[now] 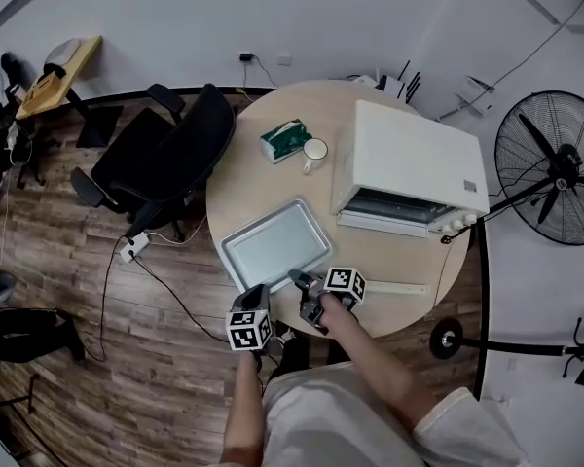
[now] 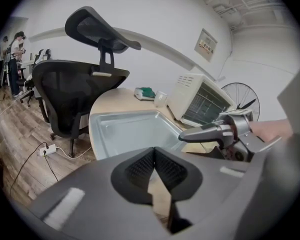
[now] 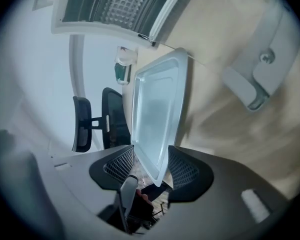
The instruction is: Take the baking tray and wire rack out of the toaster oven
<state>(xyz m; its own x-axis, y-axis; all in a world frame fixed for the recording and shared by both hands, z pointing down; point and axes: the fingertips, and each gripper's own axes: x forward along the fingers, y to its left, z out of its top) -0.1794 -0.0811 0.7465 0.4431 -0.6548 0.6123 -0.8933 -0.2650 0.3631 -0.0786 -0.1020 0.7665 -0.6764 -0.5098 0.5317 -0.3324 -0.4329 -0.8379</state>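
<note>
With right gripper [image 3: 151, 156] jaws spread wide and gripping nothing, straddled near corner of shallow silver rectangular metal baking tray [image 1: 273, 244] lying on round beige table [image 1: 263, 178], and seemed at risk of nudging it over the edge.

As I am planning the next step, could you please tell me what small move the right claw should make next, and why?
Probably draw the right claw back off the baking tray: it already lies on the table, its corner sits between the claw's open jaws without being pressed, and the wire rack is still inside the open toaster oven.
</note>
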